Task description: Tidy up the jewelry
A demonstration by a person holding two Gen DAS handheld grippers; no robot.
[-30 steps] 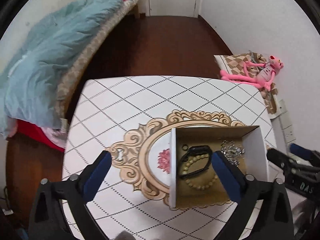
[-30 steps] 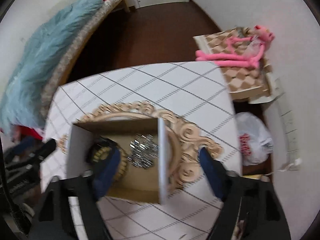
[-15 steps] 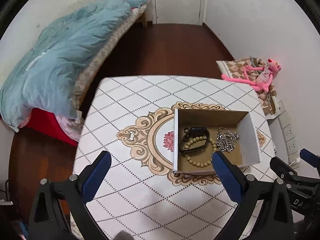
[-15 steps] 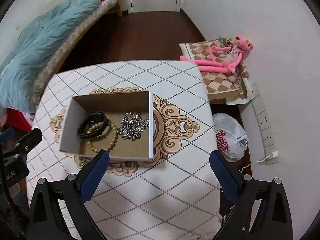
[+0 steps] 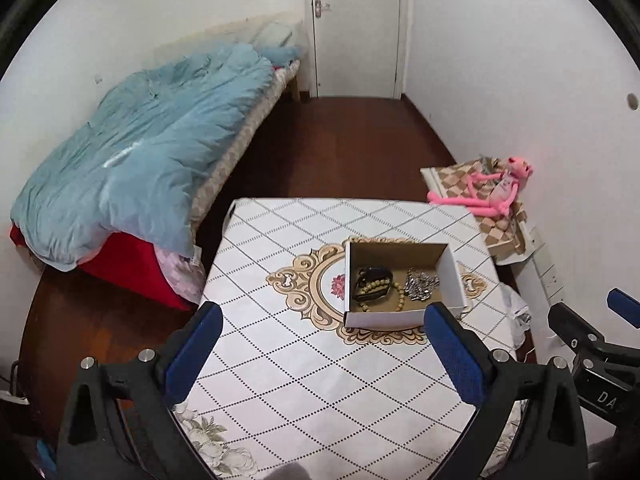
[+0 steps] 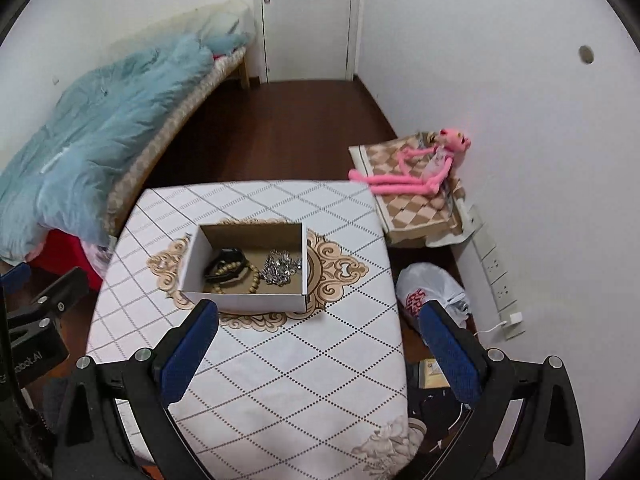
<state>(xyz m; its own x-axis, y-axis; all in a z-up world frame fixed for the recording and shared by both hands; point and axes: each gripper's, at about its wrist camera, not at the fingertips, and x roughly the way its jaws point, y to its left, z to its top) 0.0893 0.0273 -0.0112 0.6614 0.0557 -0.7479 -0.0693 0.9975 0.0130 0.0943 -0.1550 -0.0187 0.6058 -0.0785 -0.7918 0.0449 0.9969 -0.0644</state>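
Observation:
An open white cardboard box (image 5: 454, 276) (image 6: 192, 260) stands on the patterned table (image 5: 304, 376) (image 6: 288, 368). Inside lie a black band (image 5: 372, 276) (image 6: 230, 258), a tan bead bracelet (image 5: 394, 302) (image 6: 250, 280) and a silver chain heap (image 5: 420, 282) (image 6: 280, 268). My left gripper (image 5: 324, 334) is open and empty, high above the table's near part, well back from the box. My right gripper (image 6: 320, 334) is open and empty, likewise raised and short of the box.
A bed with a blue quilt (image 5: 140, 160) lies at the left. A pink plush toy (image 6: 416, 168) on a checkered cushion sits by the right wall, with a white plastic bag (image 6: 432, 292) on the floor below. A closed door (image 5: 356, 28) is at the back.
Both grippers have pulled up and back from the box; a second ago their fingers were close over it. The box and jewelry have stayed put.

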